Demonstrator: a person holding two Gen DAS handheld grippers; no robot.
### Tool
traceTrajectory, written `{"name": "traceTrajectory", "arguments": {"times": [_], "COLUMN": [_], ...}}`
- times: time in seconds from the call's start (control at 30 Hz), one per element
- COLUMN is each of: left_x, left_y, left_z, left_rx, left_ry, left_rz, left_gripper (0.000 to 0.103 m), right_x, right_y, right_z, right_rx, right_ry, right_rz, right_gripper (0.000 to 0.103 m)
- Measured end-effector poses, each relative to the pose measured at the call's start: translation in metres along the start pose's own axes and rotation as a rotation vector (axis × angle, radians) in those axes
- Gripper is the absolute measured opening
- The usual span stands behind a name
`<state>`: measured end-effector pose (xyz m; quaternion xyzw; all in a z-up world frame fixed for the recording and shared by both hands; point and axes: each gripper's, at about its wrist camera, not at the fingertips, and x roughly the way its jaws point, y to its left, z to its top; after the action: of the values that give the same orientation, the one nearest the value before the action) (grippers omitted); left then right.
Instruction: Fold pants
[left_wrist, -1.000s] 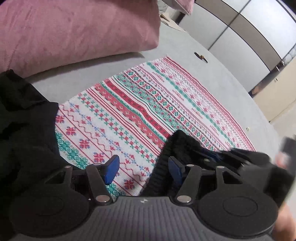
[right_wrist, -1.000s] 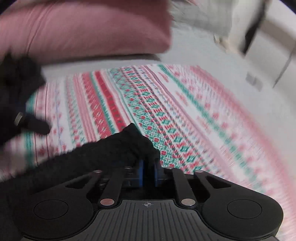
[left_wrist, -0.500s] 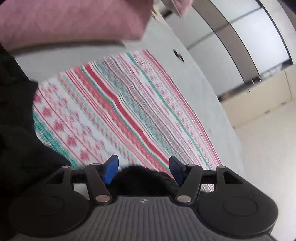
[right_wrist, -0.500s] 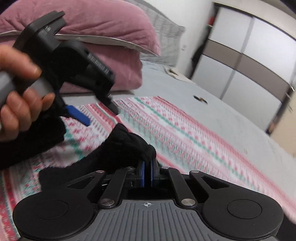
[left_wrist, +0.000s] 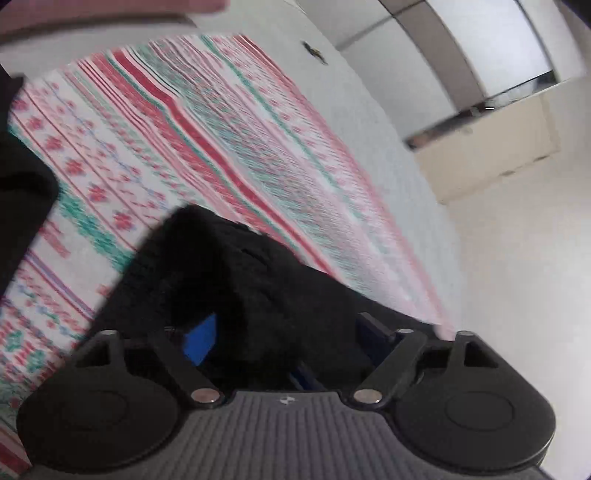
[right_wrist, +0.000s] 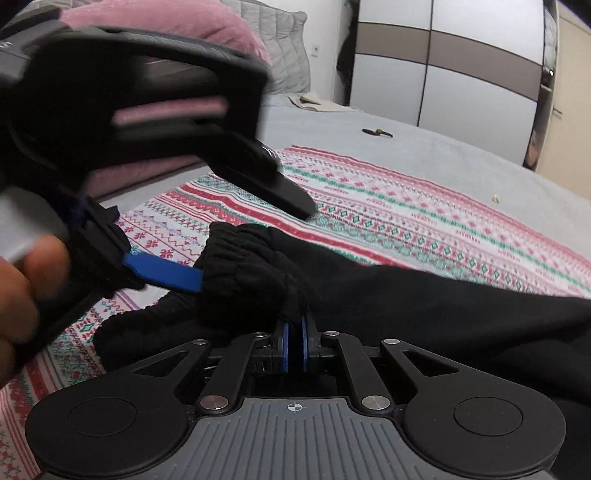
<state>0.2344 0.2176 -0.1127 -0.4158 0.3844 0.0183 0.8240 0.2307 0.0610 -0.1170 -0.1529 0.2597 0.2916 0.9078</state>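
Note:
The black pants lie on a patterned red, green and white cloth on the bed. My right gripper is shut on the gathered elastic waistband. My left gripper is open, its jaws spread above and below the waistband's free end, one blue pad touching the fabric. In the left wrist view the waistband bulges between the open left gripper's fingers; the right finger is mostly hidden by cloth.
Pink pillows and a grey pillow sit at the bed's head. A small dark object lies on the grey sheet. A wardrobe stands beyond the bed.
My left gripper has swung over to the waistband held by the right gripper and now straddles it, jaws still open. The right gripper stays shut on the pants.

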Motion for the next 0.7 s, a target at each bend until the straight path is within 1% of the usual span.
{"name": "traceTrajectory", "arguments": {"times": [0.03, 0.07, 0.1, 0.13, 0.17, 0.2, 0.23, 0.27, 0.3, 0.37, 0.43, 0.5, 0.57, 0.6, 0.63, 0.67, 0.7], "left_x": [0.005, 0.01, 0.015, 0.016, 0.017, 0.015, 0.013, 0.007, 0.004, 0.001, 0.004, 0.01, 0.016, 0.018, 0.02, 0.021, 0.022], "left_y": [-0.003, -0.002, 0.001, 0.005, 0.008, 0.011, 0.012, 0.011, 0.01, 0.01, 0.009, 0.01, 0.008, 0.008, 0.008, 0.007, 0.007], "left_z": [-0.001, -0.001, 0.0, 0.002, 0.005, 0.007, 0.008, 0.009, 0.01, 0.014, 0.015, 0.017, 0.016, 0.016, 0.017, 0.019, 0.019], "left_rx": [0.014, 0.018, 0.007, -0.011, -0.03, -0.05, -0.059, -0.052, -0.042, -0.041, -0.03, -0.037, -0.052, -0.056, -0.056, -0.056, -0.061], "left_ry": [-0.006, -0.003, -0.006, -0.01, -0.012, -0.015, -0.023, -0.037, -0.055, -0.066, -0.054, -0.033, -0.019, -0.018, -0.015, -0.006, -0.002], "left_rz": [0.05, 0.091, 0.116, 0.123, 0.118, 0.11, 0.106, 0.104, 0.099, 0.086, 0.081, 0.079, 0.077, 0.076, 0.065, 0.037, 0.01], "left_gripper": [0.067, 0.058, 0.051, 0.048, 0.047, 0.044, 0.042, 0.04, 0.035, 0.032, 0.031, 0.032, 0.035, 0.041, 0.052, 0.059, 0.072], "right_x": [-0.002, -0.006, -0.01, -0.015, -0.022, -0.029, -0.036, -0.045, -0.053, -0.067, -0.082, -0.093, -0.1, -0.101, -0.1, -0.097, -0.094], "right_y": [-0.004, -0.009, -0.016, -0.026, -0.039, -0.057, -0.078, -0.108, -0.134, -0.194, -0.258, -0.302, -0.338, -0.353, -0.364, -0.378, -0.387], "right_z": [-0.001, -0.002, -0.003, -0.005, -0.007, -0.009, -0.012, -0.016, -0.02, -0.03, -0.041, -0.047, -0.05, -0.049, -0.046, -0.043, -0.04], "right_rx": [0.016, 0.034, 0.049, 0.066, 0.089, 0.124, 0.171, 0.251, 0.329, 0.518, 0.723, 0.837, 0.925, 0.956, 0.977, 1.001, 1.02], "right_ry": [0.003, 0.002, 0.004, 0.007, 0.005, 0.003, 0.003, -0.001, -0.002, -0.002, -0.003, -0.011, -0.02, -0.021, -0.024, -0.028, -0.03], "right_rz": [0.018, 0.03, 0.043, 0.049, 0.042, 0.023, 0.002, -0.032, -0.06, -0.106, -0.176, -0.244, -0.298, -0.317, -0.324, -0.331, -0.338], "right_gripper": [0.012, 0.013, 0.02, 0.023, 0.028, 0.036, 0.04, 0.045, 0.047, 0.047, 0.048, 0.059, 0.062, 0.063, 0.063, 0.069, 0.076]}}
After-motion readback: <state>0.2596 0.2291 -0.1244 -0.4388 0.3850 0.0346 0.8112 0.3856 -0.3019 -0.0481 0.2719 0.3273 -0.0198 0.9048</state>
